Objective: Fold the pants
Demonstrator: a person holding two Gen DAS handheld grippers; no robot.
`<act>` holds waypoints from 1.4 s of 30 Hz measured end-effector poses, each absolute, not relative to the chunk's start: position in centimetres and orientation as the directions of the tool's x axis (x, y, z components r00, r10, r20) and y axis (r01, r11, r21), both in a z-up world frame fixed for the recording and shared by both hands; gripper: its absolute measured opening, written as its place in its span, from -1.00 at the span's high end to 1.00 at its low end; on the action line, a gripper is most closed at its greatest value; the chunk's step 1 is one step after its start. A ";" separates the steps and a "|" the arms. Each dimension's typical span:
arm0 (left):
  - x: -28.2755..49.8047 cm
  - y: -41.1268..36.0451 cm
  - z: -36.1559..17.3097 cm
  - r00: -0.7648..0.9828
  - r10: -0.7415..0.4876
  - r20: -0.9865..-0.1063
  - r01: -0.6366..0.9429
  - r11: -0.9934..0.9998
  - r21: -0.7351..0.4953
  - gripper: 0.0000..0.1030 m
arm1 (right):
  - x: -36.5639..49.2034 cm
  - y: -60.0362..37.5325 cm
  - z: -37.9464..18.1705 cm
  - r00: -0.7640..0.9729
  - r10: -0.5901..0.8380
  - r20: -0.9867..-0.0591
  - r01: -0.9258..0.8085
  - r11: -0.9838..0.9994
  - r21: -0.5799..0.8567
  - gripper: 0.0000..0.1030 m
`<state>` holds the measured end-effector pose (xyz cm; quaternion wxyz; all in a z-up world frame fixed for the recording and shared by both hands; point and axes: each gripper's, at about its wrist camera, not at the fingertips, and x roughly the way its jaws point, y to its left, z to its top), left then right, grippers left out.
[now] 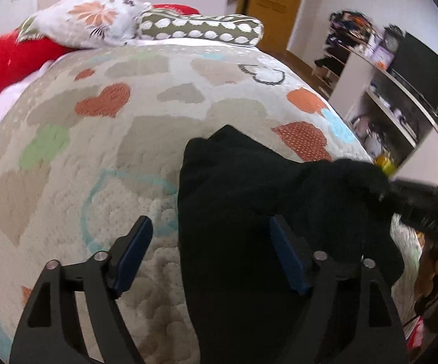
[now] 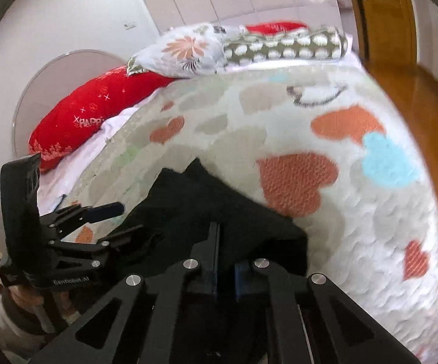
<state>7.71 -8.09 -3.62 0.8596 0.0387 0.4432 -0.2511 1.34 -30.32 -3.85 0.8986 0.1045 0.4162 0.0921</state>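
Note:
Black pants [image 1: 249, 200] lie bunched on the heart-patterned bedspread [image 1: 103, 157]. My left gripper [image 1: 210, 245] is open just above them. Its left finger hangs over bare bedspread and its right finger over the cloth, and the pads press on nothing. In the left wrist view my right gripper [image 1: 384, 189] comes in from the right and pinches a pulled-up corner of the pants. In the right wrist view the right gripper [image 2: 225, 242] is shut on the pants [image 2: 194, 206], with cloth bulging on both sides of the fingers. The left gripper [image 2: 114, 223] shows at the left there, open.
A floral pillow [image 1: 88, 21], a dotted bolster [image 1: 200, 28] and a red pillow [image 1: 9, 57] lie at the head of the bed. Cluttered shelves [image 1: 379, 97] stand to the right, across a strip of wooden floor [image 2: 407, 91]. A person's hand [image 2: 21, 298] holds the left gripper's handle.

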 end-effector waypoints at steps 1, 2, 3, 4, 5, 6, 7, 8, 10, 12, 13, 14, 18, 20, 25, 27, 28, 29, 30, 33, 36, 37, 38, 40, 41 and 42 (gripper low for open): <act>7.7 -8.1 -3.8 0.481 -0.398 -0.781 0.461 0.873 -0.162 -0.63 | 1.5 -30.8 -4.8 0.620 0.259 -0.741 -0.062 0.957 0.282 0.87; 7.7 -8.1 -3.9 0.478 -0.400 -0.782 0.457 0.874 -0.168 -0.64 | 1.4 -31.3 -5.6 0.608 0.270 -0.746 -0.046 0.951 0.307 0.87; 7.7 -8.1 -3.7 0.473 -0.401 -0.785 0.458 0.873 -0.169 -0.64 | 1.3 -31.6 -6.1 0.599 0.284 -0.749 -0.037 0.944 0.329 0.83; 7.8 -8.1 -3.4 0.466 -0.401 -0.789 0.465 0.869 -0.167 -0.64 | 0.9 -31.8 -6.1 0.596 0.287 -0.750 -0.034 0.942 0.333 0.72; 7.8 -8.0 -3.0 0.466 -0.397 -0.791 0.471 0.868 -0.158 -0.63 | 0.4 -31.8 -5.7 0.594 0.279 -0.754 -0.035 0.946 0.322 0.67; 7.9 -8.0 -2.4 0.480 -0.385 -0.788 0.475 0.869 -0.135 -0.63 | 0.0 -31.8 -5.3 0.595 0.270 -0.757 -0.036 0.950 0.311 0.53; 8.0 -8.0 -1.8 0.505 -0.371 -0.779 0.481 0.871 -0.103 -0.63 | -0.6 -32.0 -4.6 0.599 0.257 -0.758 -0.032 0.954 0.298 0.46; 8.2 -8.0 -1.3 0.529 -0.360 -0.769 0.484 0.872 -0.075 -0.63 | -1.0 -32.1 -4.1 0.605 0.250 -0.756 -0.030 0.956 0.292 0.46; 8.9 -8.1 -0.9 0.548 -0.341 -0.764 0.483 0.874 -0.043 -0.63 | -1.7 -32.2 -2.5 0.632 0.255 -0.732 -0.044 0.955 0.294 0.46; 10.4 -7.9 -0.9 0.535 -0.334 -0.776 0.471 0.881 -0.055 -0.63 | -1.7 -32.1 -0.9 0.669 0.269 -0.693 -0.067 0.950 0.304 0.37; 10.9 -7.8 -1.0 0.523 -0.334 -0.784 0.464 0.883 -0.067 -0.63 | -1.3 -31.8 -0.3 0.679 0.286 -0.676 -0.093 0.947 0.308 0.21; 11.2 -7.4 -1.2 0.509 -0.338 -0.792 0.459 0.885 -0.083 -0.63 | -0.7 -31.3 0.1 0.684 0.309 -0.661 -0.127 0.943 0.309 0.13; 10.7 -5.6 -1.5 0.461 -0.378 -0.803 0.458 0.876 -0.149 -0.63 | 4.1 -27.8 -0.3 0.614 0.401 -0.679 -0.289 0.916 0.279 0.06; 10.0 -5.1 -1.4 0.444 -0.382 -0.810 0.463 0.872 -0.158 -0.63 | 6.9 -26.0 -1.5 0.546 0.447 -0.709 -0.362 0.889 0.282 0.06; 7.5 -3.6 -0.8 0.419 -0.432 -0.799 0.470 0.856 -0.216 -0.63 | 11.6 -22.8 -4.8 0.417 0.436 -0.798 -0.457 0.859 0.231 0.06; 6.7 -3.9 -0.7 0.415 -0.441 -0.796 0.478 0.850 -0.223 -0.63 | 12.5 -22.4 -5.9 0.396 0.410 -0.822 -0.466 0.861 0.204 0.07; 6.3 -4.4 -0.8 0.417 -0.438 -0.797 0.484 0.849 -0.213 -0.63 | 12.8 -22.3 -6.3 0.387 0.400 -0.831 -0.465 0.863 0.198 0.12; 6.0 -4.8 -1.0 0.417 -0.433 -0.799 0.490 0.848 -0.203 -0.63 | 13.1 -22.3 -6.6 0.382 0.403 -0.832 -0.464 0.862 0.205 0.14; 5.8 -5.1 -1.2 0.415 -0.429 -0.802 0.495 0.846 -0.196 -0.64 | 13.2 -22.2 -6.7 0.382 0.403 -0.832 -0.463 0.862 0.205 0.44; 6.0 -5.1 -1.8 0.409 -0.429 -0.805 0.473 0.854 -0.215 -0.64 | 13.2 -21.4 -5.9 0.406 0.387 -0.828 -0.481 0.861 0.167 0.85; 6.4 -4.2 -1.9 0.400 -0.441 -0.803 0.423 0.866 -0.265 -0.64 | 13.5 -20.7 -4.4 0.449 0.399 -0.800 -0.495 0.856 0.150 0.88; 6.3 -4.1 -2.0 0.403 -0.441 -0.802 0.415 0.869 -0.269 -0.64 | 13.7 -20.3 -4.0 0.470 0.401 -0.786 -0.496 0.857 0.140 0.89; 6.3 -4.1 -2.1 0.411 -0.431 -0.803 0.403 0.876 -0.264 -0.64 | 14.0 -20.0 -4.0 0.484 0.392 -0.783 -0.493 0.861 0.126 0.90; 6.2 -4.3 -2.5 0.419 -0.413 -0.808 0.389 0.886 -0.251 -0.65 | 15.1 -19.6 -5.1 0.477 0.380 -0.792 -0.473 0.871 0.133 0.91; 6.1 -4.3 -2.6 0.418 -0.413 -0.809 0.388 0.887 -0.252 -0.65 | 15.4 -19.5 -5.8 0.470 0.376 -0.799 -0.463 0.875 0.140 0.91; 6.1 -4.3 -2.6 0.419 -0.412 -0.809 0.387 0.887 -0.252 -0.65 | 15.6 -19.6 -6.5 0.463 0.372 -0.805 -0.454 0.879 0.145 0.91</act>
